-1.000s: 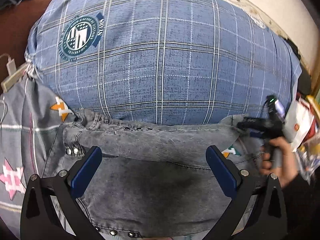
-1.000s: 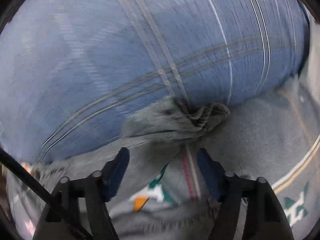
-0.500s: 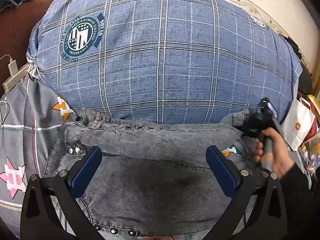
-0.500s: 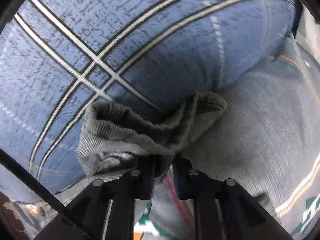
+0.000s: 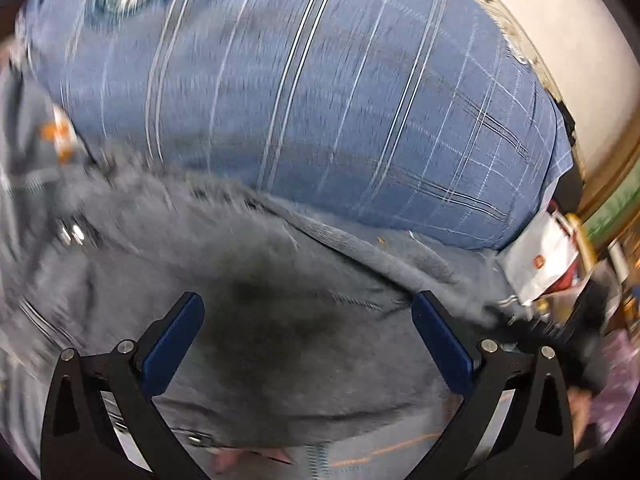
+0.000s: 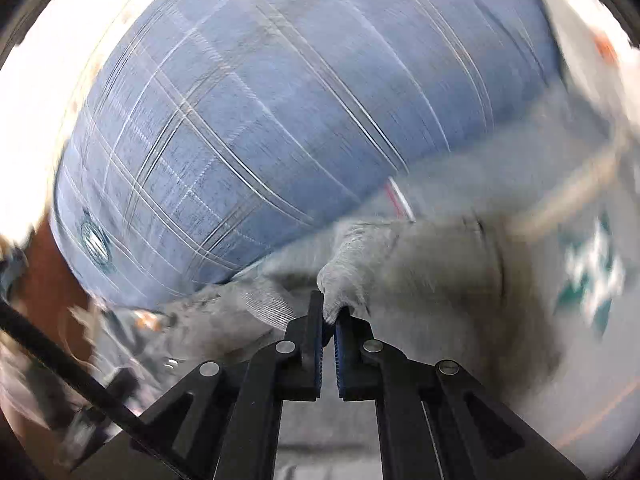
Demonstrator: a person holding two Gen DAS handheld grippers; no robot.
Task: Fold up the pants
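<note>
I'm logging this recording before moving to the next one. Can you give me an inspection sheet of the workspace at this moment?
Surface: grey patterned bedsheet, partly covered by the clothing.
Job's things: grey pants spread below the pillow, one corner pinched and lifted.
Clutter: large blue plaid pillow lying along the pants' far edge; white bag at the right.
Grippers: left gripper open above the pants, nothing between its pads; right gripper shut on a corner of the pants, its jaws having just closed.
Cables: thin dark line crossing the right wrist view; too blurred to identify.
Surroundings: pale wall behind the pillow; both views motion-blurred.
</note>
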